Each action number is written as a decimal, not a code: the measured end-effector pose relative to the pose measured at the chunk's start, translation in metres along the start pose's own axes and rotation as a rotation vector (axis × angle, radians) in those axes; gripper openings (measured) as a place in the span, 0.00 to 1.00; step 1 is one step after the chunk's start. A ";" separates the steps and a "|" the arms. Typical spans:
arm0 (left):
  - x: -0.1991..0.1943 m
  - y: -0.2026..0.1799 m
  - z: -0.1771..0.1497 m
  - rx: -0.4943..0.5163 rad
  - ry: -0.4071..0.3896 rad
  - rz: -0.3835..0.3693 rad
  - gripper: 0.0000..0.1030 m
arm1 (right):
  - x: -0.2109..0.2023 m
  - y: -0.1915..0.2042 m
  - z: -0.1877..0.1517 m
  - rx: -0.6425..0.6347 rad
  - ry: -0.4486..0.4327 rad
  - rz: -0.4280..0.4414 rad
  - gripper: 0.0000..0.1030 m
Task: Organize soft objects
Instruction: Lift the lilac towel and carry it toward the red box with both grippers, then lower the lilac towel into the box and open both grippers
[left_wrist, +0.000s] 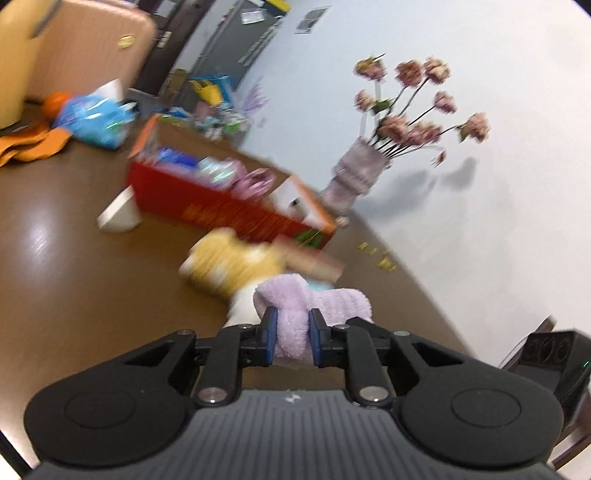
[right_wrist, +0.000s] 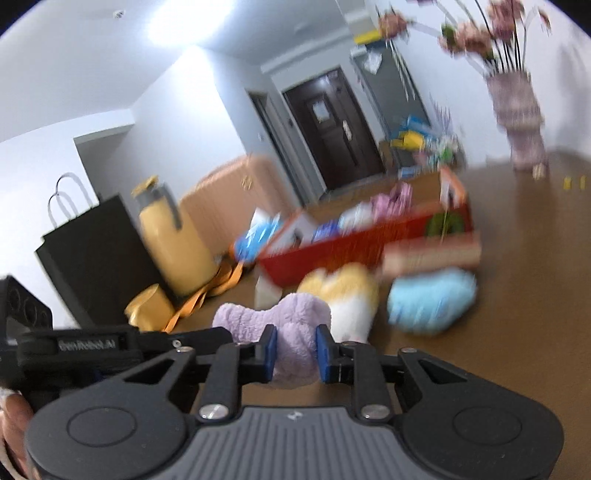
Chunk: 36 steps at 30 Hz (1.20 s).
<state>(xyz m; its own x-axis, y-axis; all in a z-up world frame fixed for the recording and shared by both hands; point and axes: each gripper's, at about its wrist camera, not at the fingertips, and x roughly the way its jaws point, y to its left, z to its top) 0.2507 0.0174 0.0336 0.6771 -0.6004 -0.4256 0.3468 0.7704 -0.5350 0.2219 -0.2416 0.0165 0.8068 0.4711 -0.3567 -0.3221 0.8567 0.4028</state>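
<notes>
Three soft items can be counted: one lilac towel (left_wrist: 314, 299), one yellow and white plush (right_wrist: 343, 295) and one light blue soft item (right_wrist: 430, 301). There is one red box (left_wrist: 207, 203), one vase (left_wrist: 352, 173) with pink flowers, one yellow jug (right_wrist: 171, 240), one black paper bag (right_wrist: 96, 258) and one peach suitcase (right_wrist: 229, 192).

The red box stands on the brown table (left_wrist: 74, 258), ahead of both grippers, beyond the soft items. It holds several packets in blue, white and pink; they are too blurred to name. One of its flaps hangs down over the front side.

The left gripper (left_wrist: 292, 341) has its two blue pads pressed on a fold of the lilac towel, which bulges out above and to both sides of the fingers. The right gripper (right_wrist: 295, 350) pinches the same lilac towel (right_wrist: 280, 321) in the same way, its pads pressed into the cloth. In the right wrist view the left gripper's black body (right_wrist: 88, 354) is just to the left, at the same height. The plush lies directly behind the towel, the light blue item further to the right of it, both in front of the box. The vase is far ahead to the right, near the wall.
</notes>
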 end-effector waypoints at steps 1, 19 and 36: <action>0.010 -0.006 0.016 0.007 -0.005 -0.027 0.18 | 0.003 -0.006 0.016 -0.014 -0.021 -0.014 0.21; 0.308 0.016 0.229 -0.095 0.087 0.024 0.17 | 0.239 -0.140 0.255 -0.181 0.070 -0.305 0.21; 0.362 0.086 0.223 -0.136 0.215 0.196 0.34 | 0.342 -0.158 0.226 -0.192 0.355 -0.335 0.27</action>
<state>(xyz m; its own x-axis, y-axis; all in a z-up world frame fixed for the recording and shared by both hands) 0.6707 -0.0856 -0.0040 0.5650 -0.4858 -0.6669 0.1237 0.8490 -0.5136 0.6606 -0.2633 0.0213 0.6742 0.1786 -0.7166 -0.1871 0.9800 0.0682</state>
